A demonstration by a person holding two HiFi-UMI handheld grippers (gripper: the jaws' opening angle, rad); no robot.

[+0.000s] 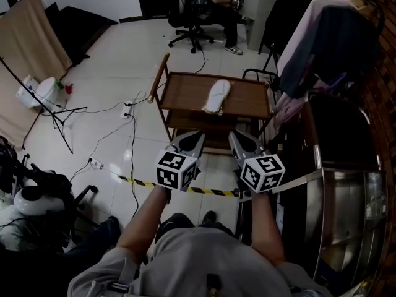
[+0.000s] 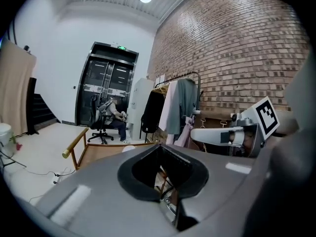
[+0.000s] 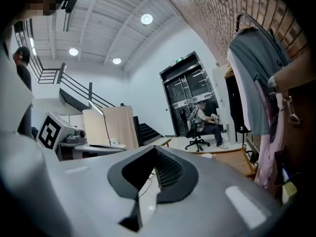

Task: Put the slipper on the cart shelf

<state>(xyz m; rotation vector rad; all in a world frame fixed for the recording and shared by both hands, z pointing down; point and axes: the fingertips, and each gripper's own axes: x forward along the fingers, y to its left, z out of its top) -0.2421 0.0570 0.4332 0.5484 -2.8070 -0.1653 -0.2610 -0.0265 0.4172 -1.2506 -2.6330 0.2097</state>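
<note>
A light-coloured slipper (image 1: pixel 217 96) lies sole up on the top shelf of the wooden cart (image 1: pixel 185 91). Both grippers hang side by side in front of the person, short of the cart's near edge. My left gripper (image 1: pixel 193 136) and right gripper (image 1: pixel 237 136) point at the cart, jaws together with nothing between them. In the left gripper view the shut jaw tips (image 2: pixel 159 145) meet below the cart's edge, where the slipper (image 2: pixel 129 148) shows as a pale lump. The right gripper view shows its own shut tips (image 3: pixel 155 147), with the slipper (image 3: pixel 208 155) beyond them on the cart.
A clothes rack (image 1: pixel 322 36) with hanging garments stands right of the cart, and a metal counter (image 1: pixel 346 203) lies nearer on the right. Yellow-black tape (image 1: pixel 204 190) crosses the floor under the grippers. Cables and a light stand (image 1: pixel 55 116) lie left. A person sits in an office chair (image 1: pixel 198 11) beyond the cart.
</note>
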